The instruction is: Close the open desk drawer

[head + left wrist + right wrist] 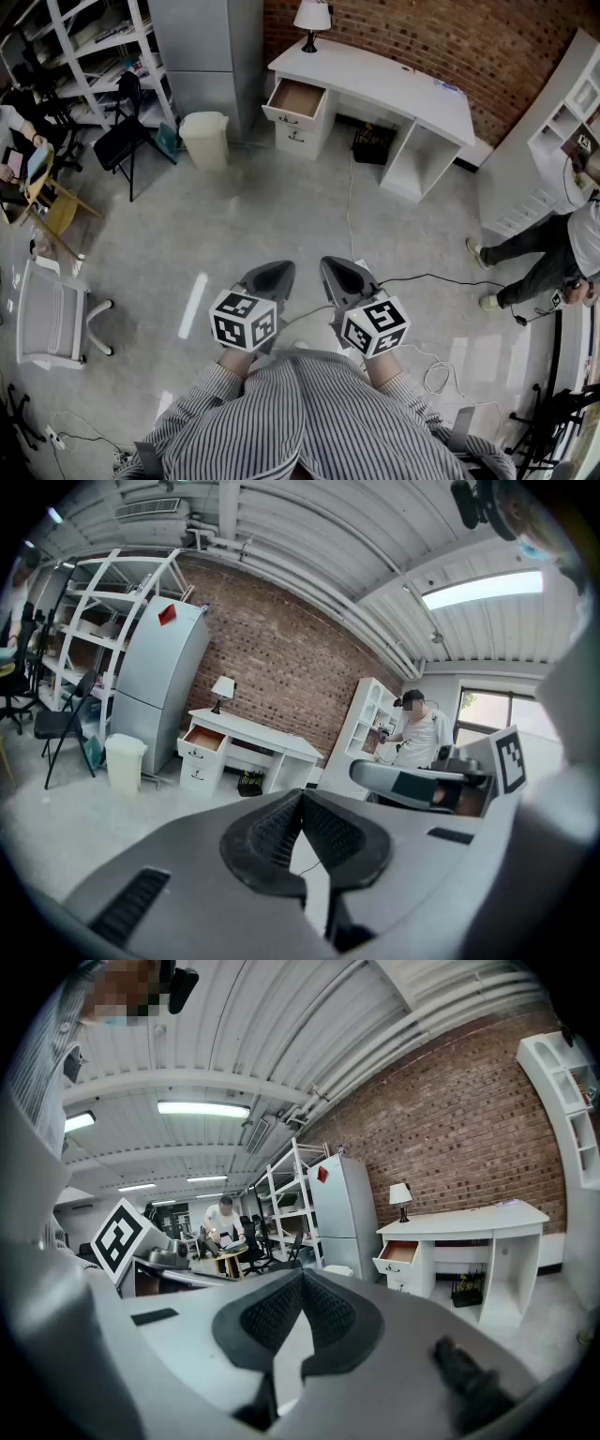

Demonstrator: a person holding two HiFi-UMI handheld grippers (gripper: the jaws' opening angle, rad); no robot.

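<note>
Drawer (295, 97) stands pulled out, top of the left pedestal of the white desk (412, 89), brown inside, with a shut drawer just below it. The desk sits against the brick wall (441, 37), well apart from both grippers, across open grey floor (272, 216). A lamp (312, 19) stands on the desktop above the drawer. A dark crate (373, 145) sits in the knee space under the desk. A pale bin (204, 139) is just left of the desk, beside a grey fridge (206, 42). The fridge carries a small red tag (167, 614), possibly a sticker; its print is too small to read. A black folding chair (127, 136) is near the bin, and a cable (349, 211) runs over the floor from the desk.

Left gripper (277, 270) is held low in front of the striped shirt (309, 412), jaws pressed together at the tips, nothing between them. Right gripper (339, 270) is just beside it, jaws likewise closed and empty. Each carries a marker cube (242, 321) with black-and-white square codes, no letters. A standing person (553, 248) is at far right by white shelving (562, 122).
</note>
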